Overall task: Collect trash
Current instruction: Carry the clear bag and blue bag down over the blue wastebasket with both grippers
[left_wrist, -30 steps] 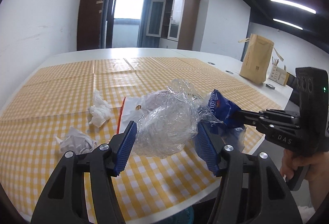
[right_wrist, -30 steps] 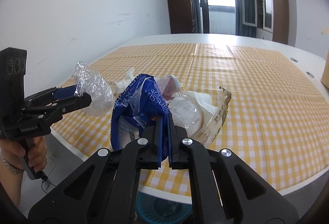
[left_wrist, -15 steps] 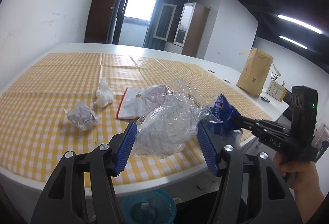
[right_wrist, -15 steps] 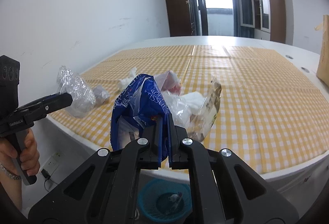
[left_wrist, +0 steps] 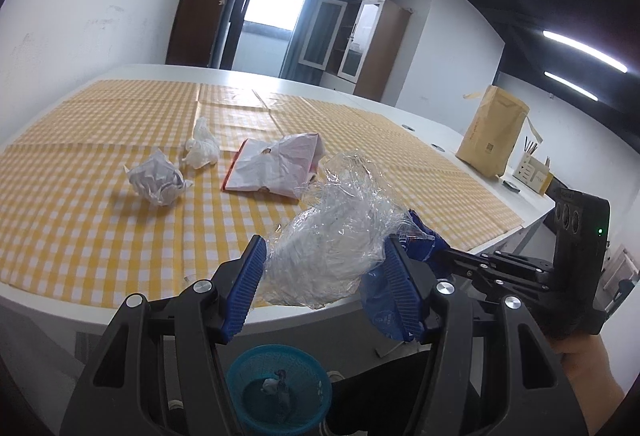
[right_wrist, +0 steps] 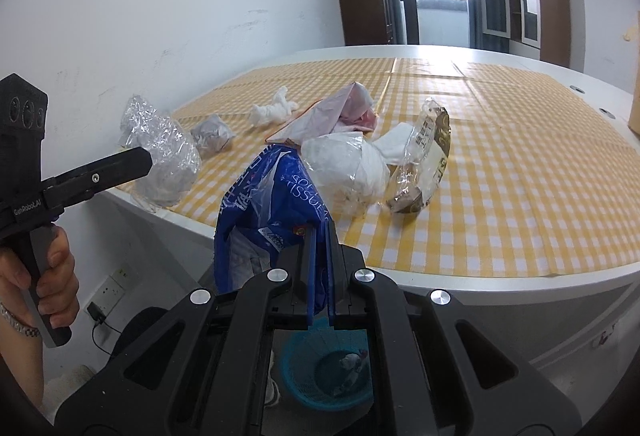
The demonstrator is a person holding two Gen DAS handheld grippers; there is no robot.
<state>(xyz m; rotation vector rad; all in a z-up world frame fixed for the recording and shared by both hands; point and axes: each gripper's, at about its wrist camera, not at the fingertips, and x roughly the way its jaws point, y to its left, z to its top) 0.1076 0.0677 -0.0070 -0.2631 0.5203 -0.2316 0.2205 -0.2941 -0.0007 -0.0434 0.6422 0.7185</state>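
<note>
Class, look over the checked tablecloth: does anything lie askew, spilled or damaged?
Yes. Crumpled paper ball, twisted tissue and torn white-and-red bag lie scattered on the tablecloth; an empty snack wrapper leans beside a knotted plastic bag.

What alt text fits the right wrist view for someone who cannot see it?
The right gripper is shut on a blue tissue wrapper above a blue basket on the floor. Beyond it, more trash lies on the yellow checked tablecloth.
</note>
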